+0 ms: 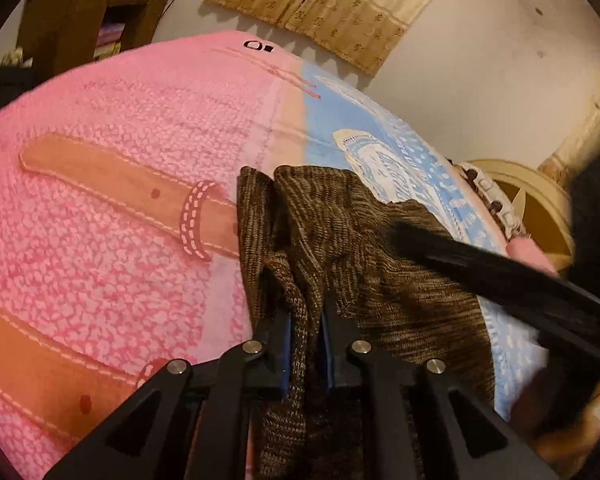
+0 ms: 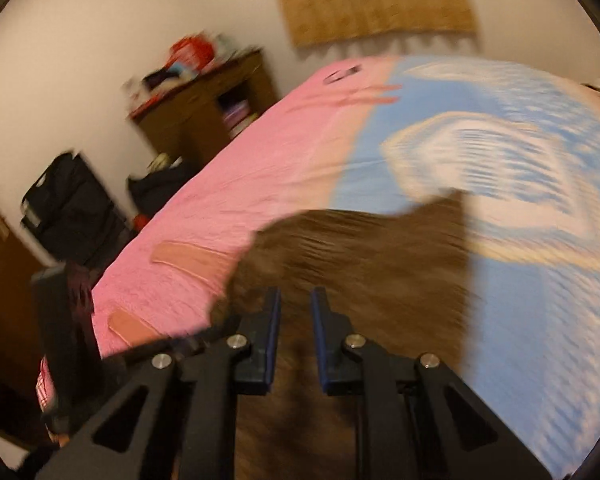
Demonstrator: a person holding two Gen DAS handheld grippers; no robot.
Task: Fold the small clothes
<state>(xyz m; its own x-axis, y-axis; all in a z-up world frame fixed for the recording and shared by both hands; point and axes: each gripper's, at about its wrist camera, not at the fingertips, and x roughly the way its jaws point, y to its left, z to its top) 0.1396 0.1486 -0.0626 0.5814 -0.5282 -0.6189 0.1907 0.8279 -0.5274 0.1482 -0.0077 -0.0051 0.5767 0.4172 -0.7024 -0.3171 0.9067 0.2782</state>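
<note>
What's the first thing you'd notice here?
The big bedspread, bright pink on one side and sky blue with white patterns on the other, fills both views. On it, near the middle, lies a brown knit garment, and the left gripper pinches a bunched strip of it. On the wall behind hangs a tan cloth.

Brown marled knit garment on pink-and-blue patterned bedspread

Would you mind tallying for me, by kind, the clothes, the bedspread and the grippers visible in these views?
Brown knit garment: 1
Pink and blue bedspread: 1
Grippers: 2, the left gripper and the right gripper
Total: 4
</note>
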